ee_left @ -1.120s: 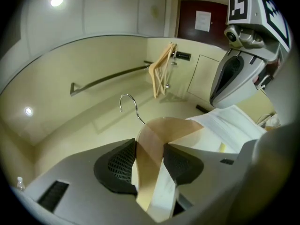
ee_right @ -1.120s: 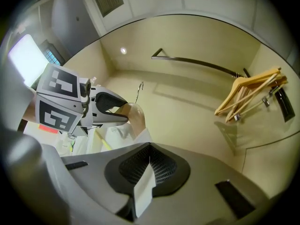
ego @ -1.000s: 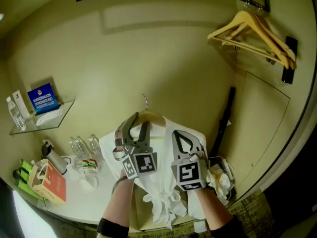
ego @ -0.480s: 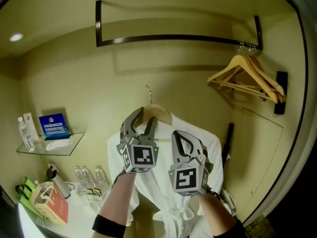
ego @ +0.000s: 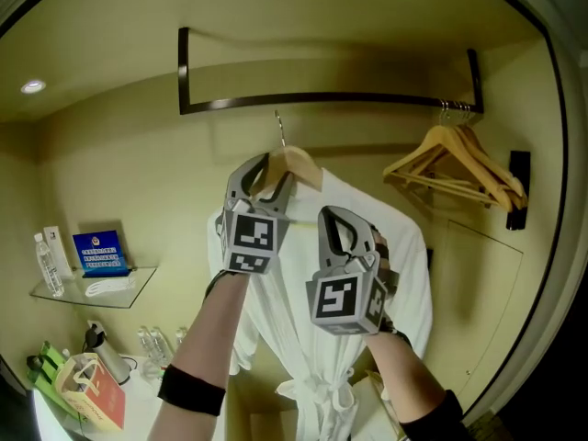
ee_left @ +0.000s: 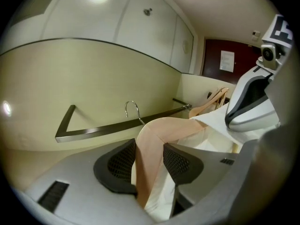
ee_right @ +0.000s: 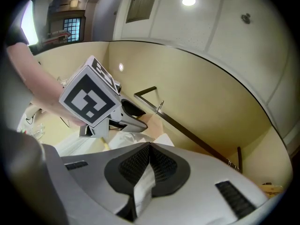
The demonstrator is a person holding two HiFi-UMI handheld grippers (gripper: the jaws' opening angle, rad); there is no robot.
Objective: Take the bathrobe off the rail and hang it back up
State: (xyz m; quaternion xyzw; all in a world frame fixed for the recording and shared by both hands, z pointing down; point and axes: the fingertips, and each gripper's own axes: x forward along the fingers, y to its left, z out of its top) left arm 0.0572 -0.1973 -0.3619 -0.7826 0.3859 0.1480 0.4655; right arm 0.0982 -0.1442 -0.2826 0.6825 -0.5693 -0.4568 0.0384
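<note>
Your left gripper [ego: 265, 171], raised at frame centre, clamps the hanger [ego: 299, 163]; your right gripper [ego: 342, 223], lower, pinches robe [ego: 404, 274] cloth.

On your left a glass shelf [ego: 140, 277] juts from the wall, and on it you have a water bottle [ego: 41, 265], a blue card [ego: 99, 251] propped upright and a folded white cloth [ego: 108, 288]. Below it the desk [ego: 138, 413] carries a kettle [ego: 107, 362], a few clear glasses [ego: 152, 345] just beside it, and a red box [ego: 89, 393] near the front edge (its print is too small to read). High on your right hang spare wooden hangers [ego: 457, 159], bunched together. A round ceiling light [ego: 33, 87] glows at upper left.
</note>
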